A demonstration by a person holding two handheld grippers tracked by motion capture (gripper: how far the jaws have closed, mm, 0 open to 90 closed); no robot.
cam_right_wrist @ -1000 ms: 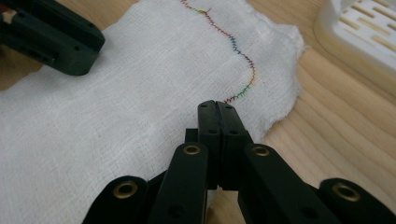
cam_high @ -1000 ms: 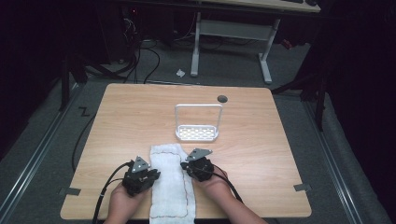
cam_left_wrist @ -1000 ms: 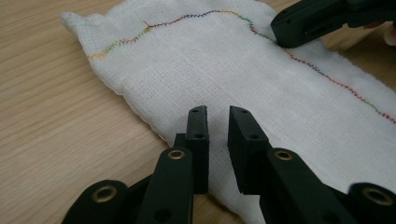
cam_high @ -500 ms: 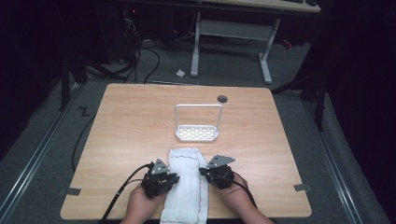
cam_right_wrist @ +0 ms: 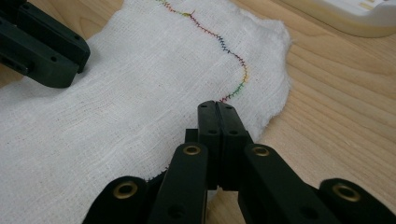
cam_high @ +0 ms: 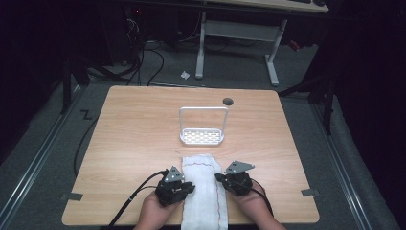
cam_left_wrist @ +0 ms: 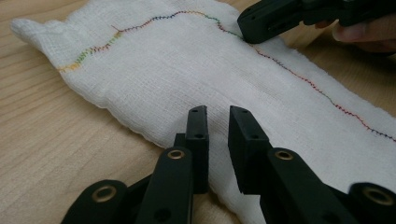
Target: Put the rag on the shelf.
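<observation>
White cloth [cam_high: 205, 191] between both grippers.

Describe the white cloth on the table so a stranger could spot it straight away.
On the light wooden table, look at the near edge, in front of the white wire rack. The long white gauze cloth lies there flat between two black tongs, with a wavy rainbow-coloured stitch line along one side.
</observation>
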